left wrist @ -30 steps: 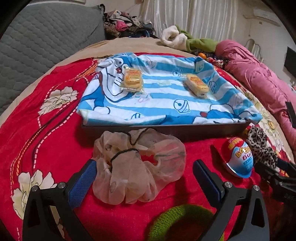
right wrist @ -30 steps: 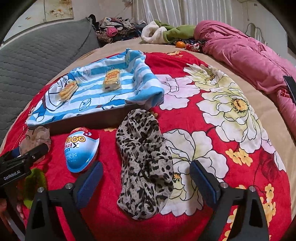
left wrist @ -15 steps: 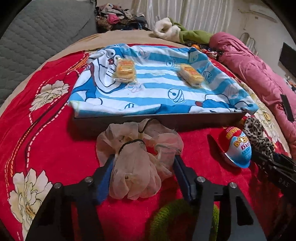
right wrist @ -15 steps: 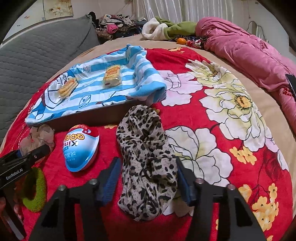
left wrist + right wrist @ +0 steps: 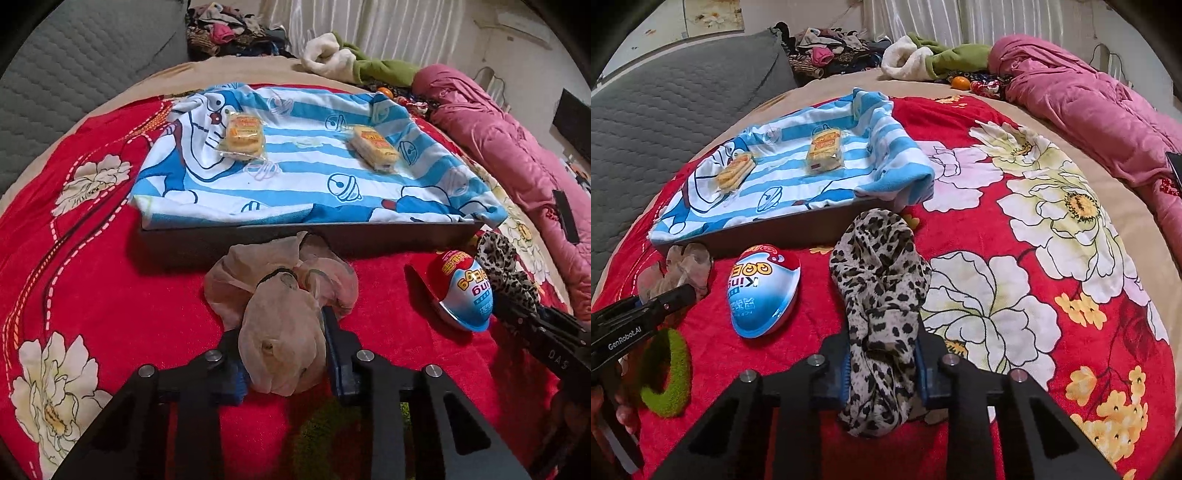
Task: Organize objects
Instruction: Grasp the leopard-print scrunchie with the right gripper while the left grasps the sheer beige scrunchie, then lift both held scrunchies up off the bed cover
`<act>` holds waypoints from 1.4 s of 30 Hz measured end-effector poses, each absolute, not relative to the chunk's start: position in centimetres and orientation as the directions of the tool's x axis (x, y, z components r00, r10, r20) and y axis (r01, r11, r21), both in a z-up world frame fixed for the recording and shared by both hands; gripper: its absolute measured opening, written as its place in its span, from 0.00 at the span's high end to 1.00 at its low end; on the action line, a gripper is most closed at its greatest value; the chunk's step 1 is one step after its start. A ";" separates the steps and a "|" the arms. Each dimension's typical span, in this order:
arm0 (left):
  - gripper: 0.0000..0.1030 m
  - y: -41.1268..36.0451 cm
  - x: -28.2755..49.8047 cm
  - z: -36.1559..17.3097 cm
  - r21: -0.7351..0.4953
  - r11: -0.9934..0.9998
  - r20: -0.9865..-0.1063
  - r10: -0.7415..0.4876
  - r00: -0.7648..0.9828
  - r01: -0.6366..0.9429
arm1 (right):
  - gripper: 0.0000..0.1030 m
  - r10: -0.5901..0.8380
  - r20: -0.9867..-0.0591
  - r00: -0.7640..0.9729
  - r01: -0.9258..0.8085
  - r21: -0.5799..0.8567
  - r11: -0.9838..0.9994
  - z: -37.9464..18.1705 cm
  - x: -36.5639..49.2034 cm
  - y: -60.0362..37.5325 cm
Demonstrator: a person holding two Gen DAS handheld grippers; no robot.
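My left gripper (image 5: 282,354) is shut on a beige sheer scrunchie (image 5: 284,295) lying on the red floral blanket, just in front of a dark tray (image 5: 258,236) covered with a blue striped cartoon towel (image 5: 295,184). My right gripper (image 5: 881,363) is shut on a leopard-print scrunchie (image 5: 881,280) beside the tray's right corner. Two wrapped yellow snack cakes (image 5: 242,136) (image 5: 373,147) lie on the towel. A red and blue toy egg (image 5: 762,291) lies between the two scrunchies. A green scrunchie (image 5: 666,373) lies at the near left.
A pink quilt (image 5: 1089,103) runs along the right side of the bed. A grey quilted headboard (image 5: 665,118) stands at the left. Piled clothes (image 5: 827,55) and a white and green garment (image 5: 923,59) lie at the far end. The left gripper's body (image 5: 635,321) shows in the right wrist view.
Both grippers were open around their scrunchies a second ago. Both have closed: the left on the beige scrunchie, the right on the leopard one. Both cameras have moved slightly forward.
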State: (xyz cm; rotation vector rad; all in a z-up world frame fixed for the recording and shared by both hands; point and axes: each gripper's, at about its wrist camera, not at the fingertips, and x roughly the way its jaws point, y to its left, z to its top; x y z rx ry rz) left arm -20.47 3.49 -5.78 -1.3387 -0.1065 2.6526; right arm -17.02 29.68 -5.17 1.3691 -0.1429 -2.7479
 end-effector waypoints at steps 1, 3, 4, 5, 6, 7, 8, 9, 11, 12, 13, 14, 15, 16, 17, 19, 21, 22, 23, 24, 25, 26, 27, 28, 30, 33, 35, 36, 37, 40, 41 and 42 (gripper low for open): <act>0.72 3.6 -20.4 -5.8 -0.136 -0.983 -0.792 0.182 -0.582 -0.121 | 0.76 -0.105 -0.792 -0.601 0.023 0.114 -0.993 -5.1 -17.0 29.6; 0.75 3.7 -20.4 -5.7 -0.125 -0.985 -0.795 0.172 -0.582 -0.122 | 0.78 -0.104 -0.792 -0.602 0.025 0.112 -0.993 -5.1 -17.0 29.6; 0.76 3.9 -20.4 -5.7 -0.116 -0.986 -0.796 0.167 -0.581 -0.124 | 0.78 -0.106 -0.792 -0.602 0.027 0.113 -0.993 -5.0 -17.0 29.5; 0.77 3.9 -20.4 -5.7 -0.111 -0.986 -0.798 0.163 -0.580 -0.124 | 0.79 -0.108 -0.791 -0.602 0.028 0.114 -0.993 -5.0 -16.9 29.5; 0.78 3.9 -20.3 -5.7 -0.115 -0.985 -0.798 0.170 -0.579 -0.130 | 0.79 -0.109 -0.790 -0.603 0.029 0.115 -0.993 -5.0 -16.9 29.5; 0.79 3.8 -20.3 -5.6 -0.123 -0.984 -0.796 0.176 -0.580 -0.130 | 0.79 -0.113 -0.789 -0.604 0.030 0.120 -0.992 -4.9 -16.8 29.5; 0.79 3.8 -20.3 -5.7 -0.127 -0.983 -0.797 0.179 -0.577 -0.131 | 0.80 -0.114 -0.789 -0.604 0.031 0.119 -0.992 -4.9 -16.8 29.4; 0.79 3.7 -20.3 -5.7 -0.129 -0.983 -0.796 0.182 -0.578 -0.131 | 0.80 -0.112 -0.788 -0.606 0.032 0.117 -0.993 -4.9 -16.8 29.4; 0.81 3.7 -20.3 -5.6 -0.129 -0.983 -0.796 0.182 -0.577 -0.133 | 0.80 -0.114 -0.787 -0.607 0.035 0.117 -0.992 -4.8 -16.7 29.3; 0.81 3.6 -20.2 -5.5 -0.133 -0.982 -0.792 0.185 -0.581 -0.131 | 0.80 -0.113 -0.787 -0.607 0.035 0.116 -0.993 -4.8 -16.6 29.3; 0.82 3.6 -20.2 -5.5 -0.129 -0.983 -0.794 0.179 -0.581 -0.127 | 0.80 -0.114 -0.786 -0.608 0.035 0.116 -0.993 -4.7 -16.6 29.3; 0.82 3.7 -20.1 -5.4 -0.128 -0.983 -0.791 0.179 -0.585 -0.128 | 0.80 -0.115 -0.786 -0.608 0.037 0.117 -0.992 -4.7 -16.6 29.2; 0.82 3.7 -20.0 -5.3 -0.127 -0.984 -0.790 0.178 -0.587 -0.129 | 0.80 -0.114 -0.786 -0.608 0.037 0.116 -0.993 -4.6 -16.5 29.2; 0.82 3.7 -20.0 -5.2 -0.125 -0.984 -0.791 0.177 -0.586 -0.129 | 0.80 -0.114 -0.785 -0.608 0.037 0.116 -0.993 -4.6 -16.5 29.2; 0.82 3.7 -19.9 -5.1 -0.128 -0.984 -0.788 0.179 -0.589 -0.127 | 0.80 -0.115 -0.785 -0.608 0.037 0.117 -0.992 -4.5 -16.4 29.2; 0.82 3.7 -19.7 -4.8 -0.124 -0.984 -0.786 0.174 -0.593 -0.126 | 0.81 -0.115 -0.784 -0.611 0.039 0.115 -0.993 -4.4 -16.2 29.1; 0.82 3.7 -19.5 -4.5 -0.123 -0.985 -0.783 0.173 -0.597 -0.125 | 0.81 -0.114 -0.782 -0.613 0.041 0.113 -0.993 -4.2 -16.0 29.0; 0.82 3.7 -19.4 -4.4 -0.126 -0.984 -0.781 0.176 -0.599 -0.125 | 0.81 -0.115 -0.781 -0.613 0.042 0.113 -0.993 -4.1 -16.0 29.0; 0.82 3.6 -19.2 -4.3 -0.125 -0.984 -0.779 0.175 -0.602 -0.125 | 0.81 -0.114 -0.780 -0.615 0.042 0.113 -0.993 -4.0 -15.8 29.0; 0.82 3.6 -19.1 -4.1 -0.122 -0.985 -0.778 0.173 -0.604 -0.125 | 0.81 -0.116 -0.779 -0.616 0.042 0.114 -0.993 -3.9 -15.7 29.0; 0.82 3.6 -19.0 -3.9 -0.122 -0.985 -0.775 0.171 -0.608 -0.121 | 0.81 -0.118 -0.779 -0.616 0.043 0.116 -0.992 -3.8 -15.6 29.0; 0.82 3.6 -18.8 -3.8 -0.122 -0.985 -0.775 0.170 -0.609 -0.119 | 0.81 -0.119 -0.776 -0.619 0.043 0.117 -0.992 -3.6 -15.5 29.0; 0.82 3.5 -18.7 -3.6 -0.124 -0.985 -0.775 0.169 -0.609 -0.116 | 0.81 -0.119 -0.774 -0.621 0.044 0.118 -0.992 -3.5 -15.4 29.0; 0.82 3.4 -18.6 -3.5 -0.126 -0.985 -0.773 0.170 -0.611 -0.114 | 0.81 -0.120 -0.773 -0.623 0.045 0.118 -0.992 -3.3 -15.2 28.9; 0.82 3.2 -18.3 -3.2 -0.126 -0.986 -0.771 0.168 -0.615 -0.110 | 0.81 -0.124 -0.768 -0.628 0.047 0.122 -0.991 -2.9 -15.0 28.8; 0.82 3.1 -17.6 -2.4 -0.130 -0.986 -0.763 0.169 -0.624 -0.107 | 0.81 -0.130 -0.761 -0.635 0.055 0.123 -0.991 -2.3 -14.5 28.5; 0.82 3.0 -17.1 -1.7 -0.135 -0.985 -0.757 0.171 -0.631 -0.105 | 0.81 -0.133 -0.756 -0.641 0.060 0.124 -0.990 -1.8 -14.1 28.2; 0.82 3.0 -16.7 -1.4 -0.132 -0.986 -0.754 0.169 -0.635 -0.105 | 0.81 -0.136 -0.753 -0.644 0.063 0.125 -0.990 -1.5 -14.0 28.1; 0.82 3.0 -16.5 -1.0 -0.129 -0.986 -0.751 0.167 -0.639 -0.106 | 0.81 -0.138 -0.749 -0.648 0.067 0.125 -0.990 -1.2 -13.7 28.0; 0.82 2.8 -15.5 0.2 -0.128 -0.987 -0.738 0.163 -0.655 -0.101 | 0.81 -0.145 -0.737 -0.660 0.077 0.126 -0.989 -0.2 -13.1 27.6; 0.82 2.7 -15.2 0.6 -0.129 -0.987 -0.732 0.162 -0.661 -0.099 | 0.81 -0.148 -0.731 -0.666 0.083 0.124 -0.989 0.3 -12.8 27.4; 0.82 2.7 -14.8 1.0 -0.126 -0.987 -0.729 0.160 -0.666 -0.099 | 0.81 -0.149 -0.728 -0.669 0.087 0.123 -0.989 0.6 -12.6 27.2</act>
